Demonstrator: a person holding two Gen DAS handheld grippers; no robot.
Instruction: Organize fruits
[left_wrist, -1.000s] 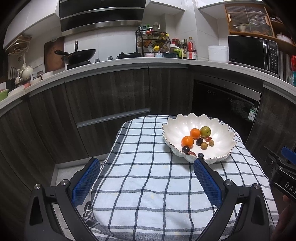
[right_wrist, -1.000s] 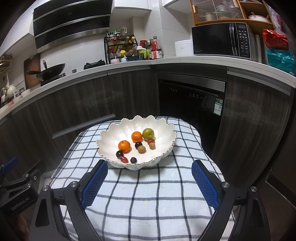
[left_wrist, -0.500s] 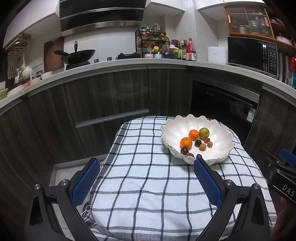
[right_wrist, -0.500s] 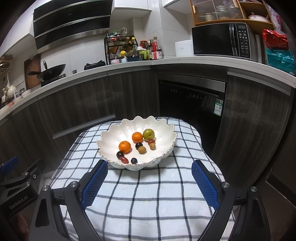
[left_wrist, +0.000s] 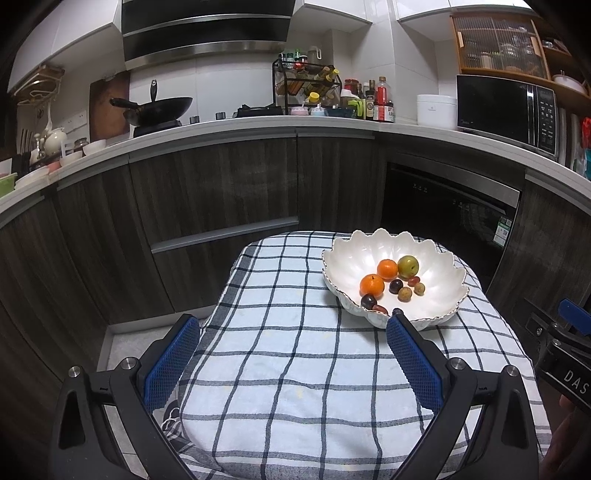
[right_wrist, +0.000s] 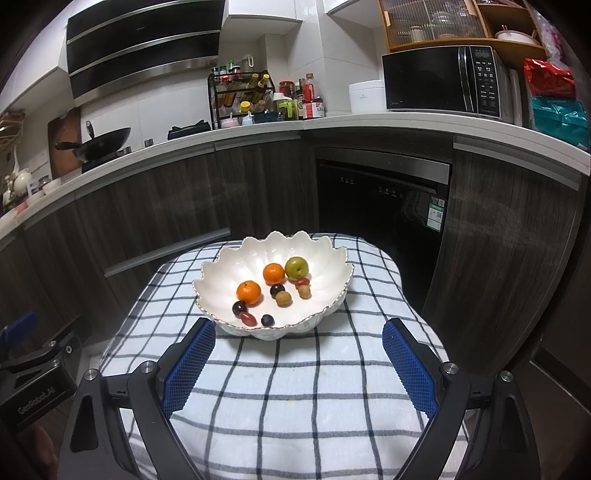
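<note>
A white scalloped bowl (left_wrist: 436, 254) (right_wrist: 229, 266) stands on the checked cloth at the table's far side. It holds two oranges (right_wrist: 248, 292) (left_wrist: 372, 284), a green apple (right_wrist: 296, 267) (left_wrist: 407, 266) and several small dark, red and brown fruits. My left gripper (left_wrist: 291, 325) is open and empty, back from the bowl and to its left. My right gripper (right_wrist: 297, 328) is open and empty, just in front of the bowl. Each gripper shows at the edge of the other's view.
The small table is covered by a blue-and-white checked cloth (left_wrist: 295, 350) (right_wrist: 295, 387). Dark wood cabinets and a dishwasher (right_wrist: 380, 206) stand close behind it. The counter above carries a wok (left_wrist: 159, 109), bottles and a microwave (right_wrist: 443, 79).
Both grippers have drawn back and risen slightly, so the bowl sits a little farther off in both views. Both stay open and empty; the fruits have not moved.
</note>
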